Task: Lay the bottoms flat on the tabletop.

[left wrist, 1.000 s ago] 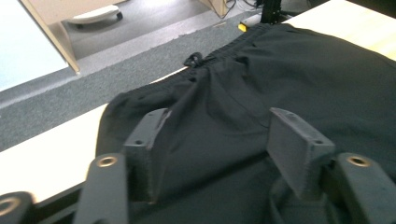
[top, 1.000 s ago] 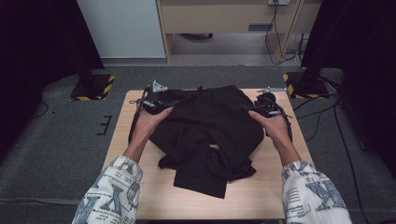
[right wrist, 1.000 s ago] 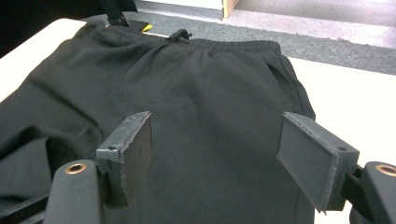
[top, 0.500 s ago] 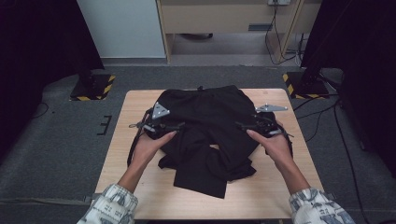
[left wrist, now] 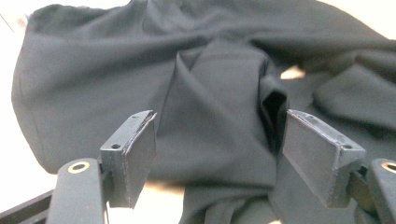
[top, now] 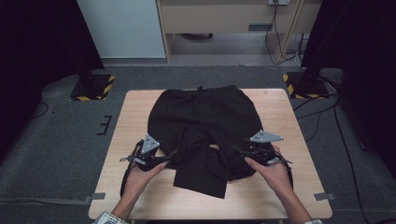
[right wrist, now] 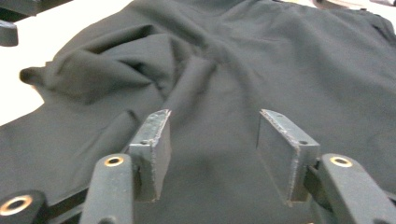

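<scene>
A black garment (top: 205, 126), shorts by the look of it, lies spread over the middle of the wooden tabletop (top: 289, 116), its flat waist end toward the far edge and its near end bunched into folds, with one squarish flap (top: 201, 178) hanging down toward the person.

From above, the left gripper (top: 169, 159) sits at the garment's near left edge and the right gripper (top: 237, 150) at its near right edge, each held low over the wood by a bare hand, the left hand (top: 140, 173) and the right hand (top: 271, 170) coming in from the near side. Each carries a grey three-cornered plate on top.

The gripper views give what the high view cannot. In the left gripper view, the jaws stand wide apart, having just been opening, with a raised ridge of cloth (left wrist: 219, 121) ahead between them but neither pad pressing on it; a small gap of bare wood shows through the folds farther off. In the right gripper view, the jaws have just been closing yet remain parted, hovering over smooth black cloth (right wrist: 219, 140) with nothing pinched. A crumpled hump of fabric (right wrist: 107, 65) rises to their left.

Beyond the tabletop, grey carpet (top: 65, 140) and cables on the floor show from above.
</scene>
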{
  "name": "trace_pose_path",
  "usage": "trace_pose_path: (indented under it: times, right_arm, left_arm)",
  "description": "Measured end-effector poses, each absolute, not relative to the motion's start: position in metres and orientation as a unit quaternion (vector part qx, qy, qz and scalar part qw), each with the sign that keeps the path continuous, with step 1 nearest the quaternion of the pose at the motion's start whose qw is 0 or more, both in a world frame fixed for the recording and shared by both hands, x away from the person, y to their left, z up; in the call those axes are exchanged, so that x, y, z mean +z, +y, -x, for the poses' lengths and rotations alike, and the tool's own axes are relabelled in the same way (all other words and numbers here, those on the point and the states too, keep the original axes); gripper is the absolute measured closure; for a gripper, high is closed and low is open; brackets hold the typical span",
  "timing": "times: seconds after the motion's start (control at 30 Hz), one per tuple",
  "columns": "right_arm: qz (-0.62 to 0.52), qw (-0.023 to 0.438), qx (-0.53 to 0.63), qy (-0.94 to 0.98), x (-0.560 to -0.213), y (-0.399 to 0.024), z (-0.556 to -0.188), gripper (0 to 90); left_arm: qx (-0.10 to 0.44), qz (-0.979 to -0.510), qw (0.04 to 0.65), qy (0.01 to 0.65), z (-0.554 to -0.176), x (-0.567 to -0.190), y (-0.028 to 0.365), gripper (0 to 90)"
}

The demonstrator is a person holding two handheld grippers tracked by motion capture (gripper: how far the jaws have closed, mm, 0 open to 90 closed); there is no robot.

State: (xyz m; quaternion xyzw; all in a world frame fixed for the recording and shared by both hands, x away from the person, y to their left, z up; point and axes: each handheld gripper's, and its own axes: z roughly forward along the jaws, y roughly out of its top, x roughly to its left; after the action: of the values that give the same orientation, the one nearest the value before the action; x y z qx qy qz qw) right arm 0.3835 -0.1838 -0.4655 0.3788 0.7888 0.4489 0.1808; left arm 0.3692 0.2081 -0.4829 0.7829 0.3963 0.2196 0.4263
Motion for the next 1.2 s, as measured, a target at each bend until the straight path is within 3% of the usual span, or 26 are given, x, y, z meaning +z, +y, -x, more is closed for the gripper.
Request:
trace_pose_path:
  times: [0.33, 0.4, 0.53, 0.67, 0.77, 1.07, 1.13, 1.2]
  right_arm:
    - [-0.349, 0.172, 0.428, 0.816, -0.492, -0.153, -0.357, 38.7]
    - [-0.342, 0.185, 0.398, 0.831, -0.499, -0.147, -0.358, 51.6]
    - [-0.341, 0.177, 0.381, 0.841, -0.505, -0.146, -0.362, 84.3]
    - [-0.357, 0.171, 0.393, 0.83, -0.502, -0.159, -0.365, 87.0]
    - [-0.371, 0.187, 0.392, 0.821, -0.498, -0.176, -0.367, 87.1]
    - [-0.44, 0.219, 0.367, 0.79, -0.504, -0.231, -0.383, 85.8]
    - [-0.443, 0.216, 0.38, 0.783, -0.504, -0.233, -0.384, 77.3]
    - [-0.44, 0.218, 0.394, 0.777, -0.498, -0.23, -0.382, 62.5]
  left_arm:
    - [0.198, -0.805, 0.387, 0.404, -0.368, -0.511, 0.201, 29.4]
    - [0.195, -0.808, 0.379, 0.408, -0.371, -0.514, 0.2, 33.5]
    - [0.185, -0.825, 0.351, 0.402, -0.372, -0.518, 0.199, 56.9]
    - [0.182, -0.831, 0.331, 0.407, -0.377, -0.521, 0.203, 77.0]
    - [0.174, -0.831, 0.328, 0.413, -0.382, -0.522, 0.208, 85.1]
    - [0.206, -0.803, 0.333, 0.449, -0.382, -0.513, 0.243, 84.7]
    - [0.193, -0.792, 0.348, 0.462, -0.381, -0.514, 0.25, 74.5]
    - [0.216, -0.787, 0.347, 0.462, -0.374, -0.511, 0.25, 64.0]
